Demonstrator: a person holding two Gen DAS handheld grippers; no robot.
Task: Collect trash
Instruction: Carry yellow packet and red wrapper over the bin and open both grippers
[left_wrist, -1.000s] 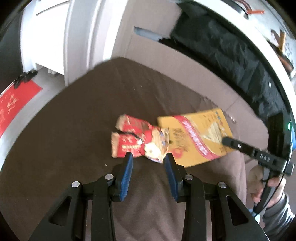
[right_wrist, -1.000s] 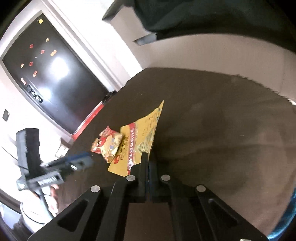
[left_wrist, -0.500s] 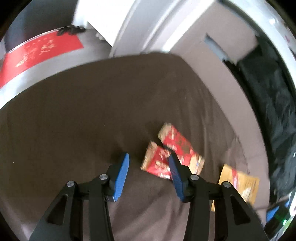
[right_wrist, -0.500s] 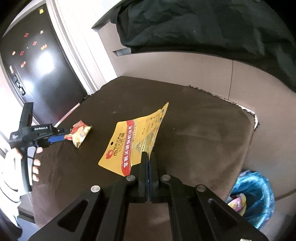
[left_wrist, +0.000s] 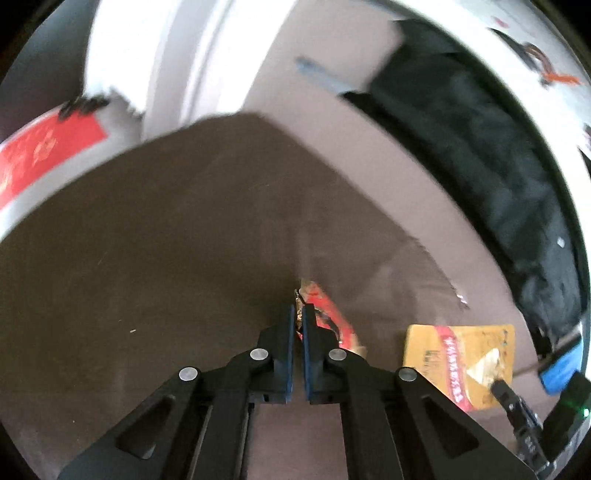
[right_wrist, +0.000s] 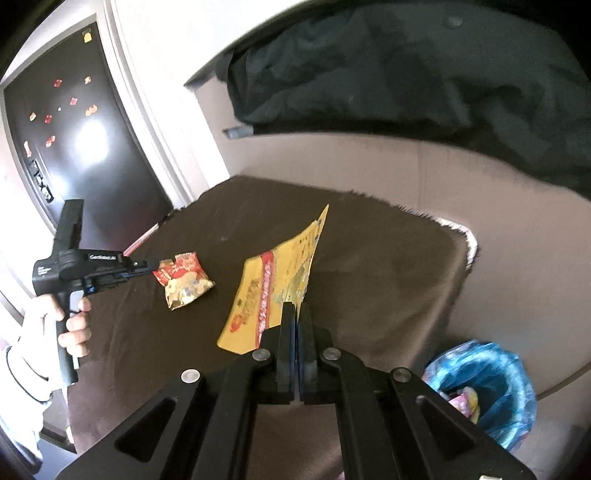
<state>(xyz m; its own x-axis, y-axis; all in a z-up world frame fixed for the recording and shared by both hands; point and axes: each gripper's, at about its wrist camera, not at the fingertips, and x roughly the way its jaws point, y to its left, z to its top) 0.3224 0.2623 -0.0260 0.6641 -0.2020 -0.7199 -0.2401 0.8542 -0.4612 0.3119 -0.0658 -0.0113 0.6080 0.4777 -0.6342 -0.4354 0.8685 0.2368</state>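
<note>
Yellow pouch (right_wrist: 280, 280) hangs clenched by its edge in my right claw (right_wrist: 296, 314), above the mat (right_wrist: 369, 258), near the bin (right_wrist: 491, 391) for dropping. My left claw (left_wrist: 298, 314) pinches the red wrapper (left_wrist: 328, 317) corner, so both go together.

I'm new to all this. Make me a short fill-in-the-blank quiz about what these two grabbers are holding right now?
1. The left gripper is shut on the ____ snack wrapper.
2. The right gripper pinches a flat ____ packet.
3. The bin beside the couch has a ____ liner.
4. Both pieces of trash are above a ____ blanket.

Missing words: red; yellow; blue; brown
</note>
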